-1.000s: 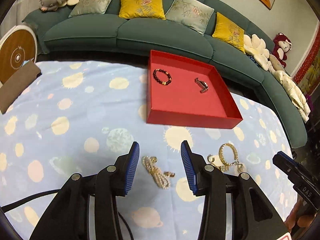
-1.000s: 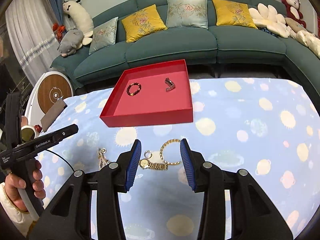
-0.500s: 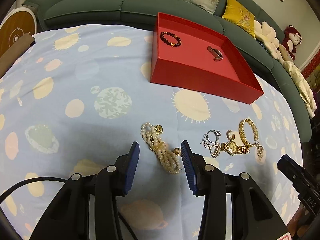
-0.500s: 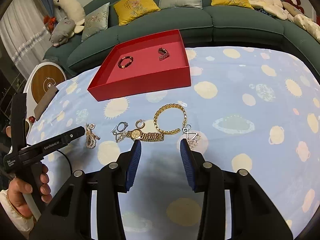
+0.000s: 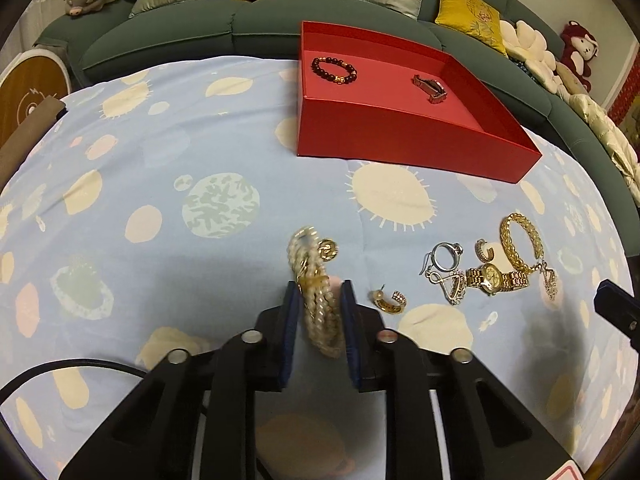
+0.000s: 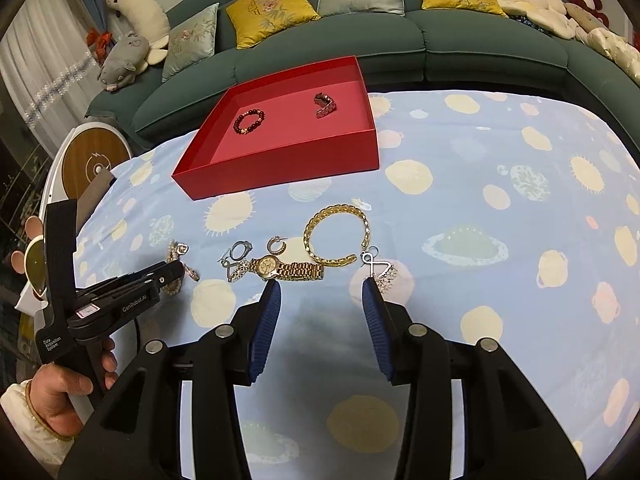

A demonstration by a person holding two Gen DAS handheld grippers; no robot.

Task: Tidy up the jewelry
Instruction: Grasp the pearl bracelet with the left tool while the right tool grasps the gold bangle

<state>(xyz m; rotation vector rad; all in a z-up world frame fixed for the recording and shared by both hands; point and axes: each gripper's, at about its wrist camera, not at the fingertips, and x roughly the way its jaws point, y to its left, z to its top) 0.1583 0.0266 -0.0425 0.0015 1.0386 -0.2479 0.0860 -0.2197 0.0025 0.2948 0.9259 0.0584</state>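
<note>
A pearl bracelet (image 5: 308,248) with a gold charm lies on the blue planet-print cloth. My left gripper (image 5: 319,286) is closing on it, and its blue pads press the strands from both sides. A small gold earring (image 5: 390,300) sits just to its right. My right gripper (image 6: 321,285) stands open above the cloth with nothing between its fingers. Just beyond its tips lie a gold watch (image 6: 276,267), a gold chain bracelet (image 6: 336,236) and a silver pendant (image 6: 378,266). The red tray (image 6: 280,176) farther back holds a dark bead bracelet (image 6: 249,120) and a small metal band (image 6: 325,105).
A green sofa (image 6: 360,52) with cushions and plush toys curves behind the table. A round wooden disc (image 6: 94,164) stands at the left edge. A person's hand (image 6: 60,392) holds the left gripper's handle. A hoop earring (image 6: 277,245) and silver rings (image 6: 236,258) lie near the watch.
Both grippers have come down closer to the cloth. The left jaws, wide apart earlier, have narrowed onto the pearl bracelet. The right jaws keep the same gap.
</note>
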